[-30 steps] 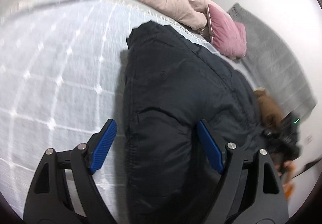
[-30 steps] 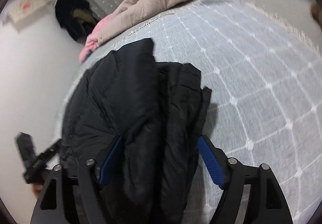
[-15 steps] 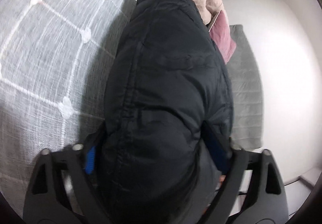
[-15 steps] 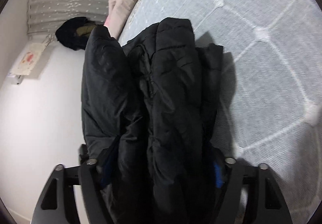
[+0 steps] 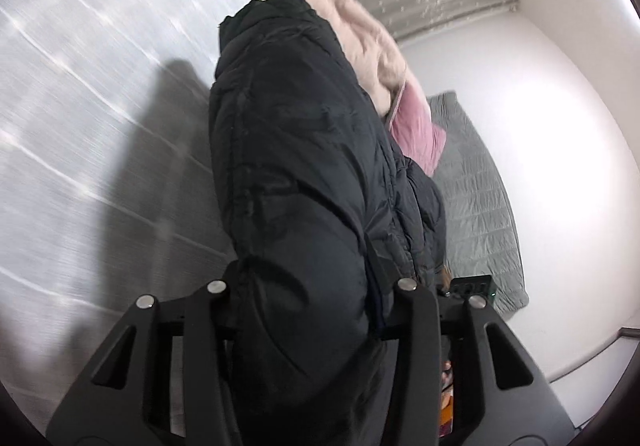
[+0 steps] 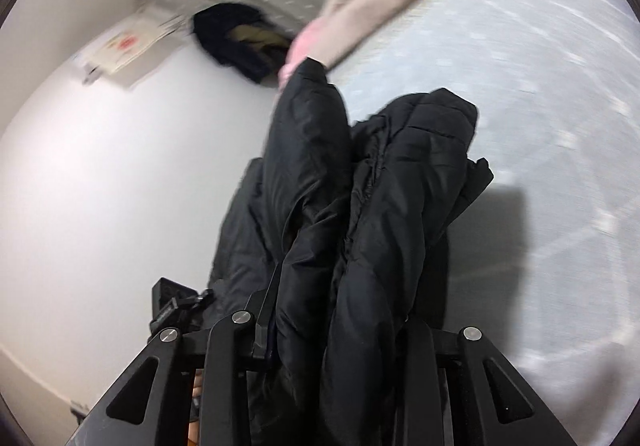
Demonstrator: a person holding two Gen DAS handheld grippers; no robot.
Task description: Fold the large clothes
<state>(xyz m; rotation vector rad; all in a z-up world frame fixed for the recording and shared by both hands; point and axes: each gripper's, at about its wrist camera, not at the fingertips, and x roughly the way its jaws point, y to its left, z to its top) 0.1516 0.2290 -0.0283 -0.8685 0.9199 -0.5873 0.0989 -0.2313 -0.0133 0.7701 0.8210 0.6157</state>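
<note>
A black puffer jacket (image 5: 296,149) lies lengthwise on the pale grid-patterned bed cover (image 5: 80,125). Its near end bunches up between the jaws of my left gripper (image 5: 308,286). The jaws are closing and squeeze the padded cloth, which hides the blue pads. In the right wrist view the jacket (image 6: 400,185) shows as folded layers rising off the bed cover (image 6: 540,165) and casting a shadow. My right gripper (image 6: 336,310) is closing too, with a thick fold of the jacket pinched between its jaws.
A beige garment (image 5: 360,33) and a pink pillow (image 5: 416,133) lie at the far side of the bed. A grey rug (image 5: 480,205) covers the floor beside it. A dark garment (image 6: 236,29) and a paper (image 6: 120,45) lie on the white floor.
Both grippers moved in over the jacket's near end and their jaws narrowed onto it. The jacket end has come up off the bed, and both views have tilted.
</note>
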